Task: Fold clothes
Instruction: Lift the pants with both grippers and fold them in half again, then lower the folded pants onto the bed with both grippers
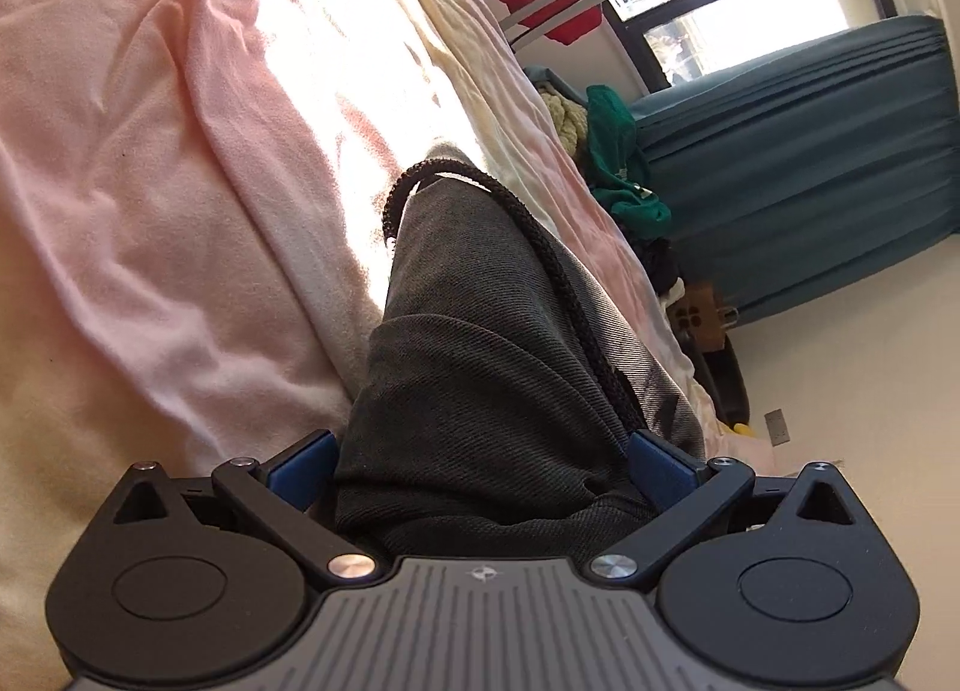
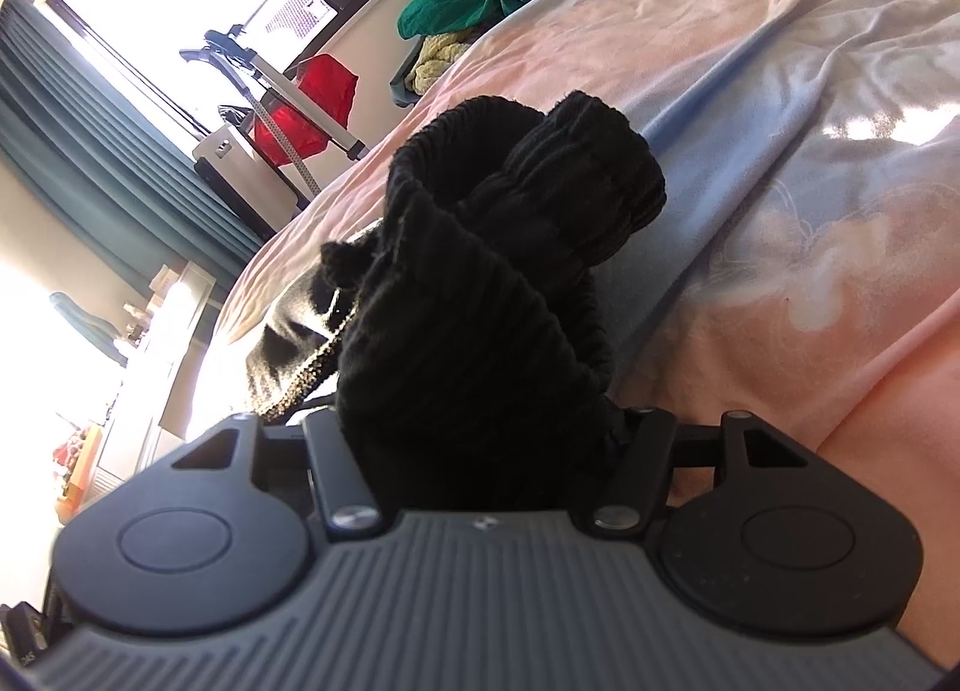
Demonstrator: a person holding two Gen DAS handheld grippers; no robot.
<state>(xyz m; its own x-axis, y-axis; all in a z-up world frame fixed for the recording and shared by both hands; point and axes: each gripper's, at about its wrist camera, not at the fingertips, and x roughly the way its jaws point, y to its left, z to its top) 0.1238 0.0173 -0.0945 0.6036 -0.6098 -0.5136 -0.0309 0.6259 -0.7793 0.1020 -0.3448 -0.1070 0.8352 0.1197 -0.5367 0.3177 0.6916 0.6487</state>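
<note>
Setting: a bed (image 1: 150, 211) with a pink and cream sheet carries the work; a window, teal curtains (image 1: 810, 150) and a pile of green and yellow laundry (image 1: 618, 162) lie beyond its far edge.

Garment: dark grey pants (image 1: 480, 367) with a black drawstring (image 1: 540, 247), lying on the sheet near the bed's side edge and bunched rather than flat.

Left gripper (image 1: 483, 460): its blue-padded jaws stand on either side of a thick fold of the pants, with cloth filling the gap between them, so it appears clamped on the fabric.

Right gripper (image 2: 480, 439): its jaws sit either side of a rolled black bundle, which looks like the ribbed waistband or cuff of the same pants (image 2: 498, 295); it appears closed on that bundle.

Long axis: from the left gripper the pants run straight ahead, away from the jaws toward the bed's far edge, with the drawstring trailing along the same line.

Key relation: both grippers hold the cloth at their own tips, so neither is nearer; the slack fabric lies ahead of both.

Likely next move: drawing the two held ends apart to spread the pants flat along that axis before folding.
</note>
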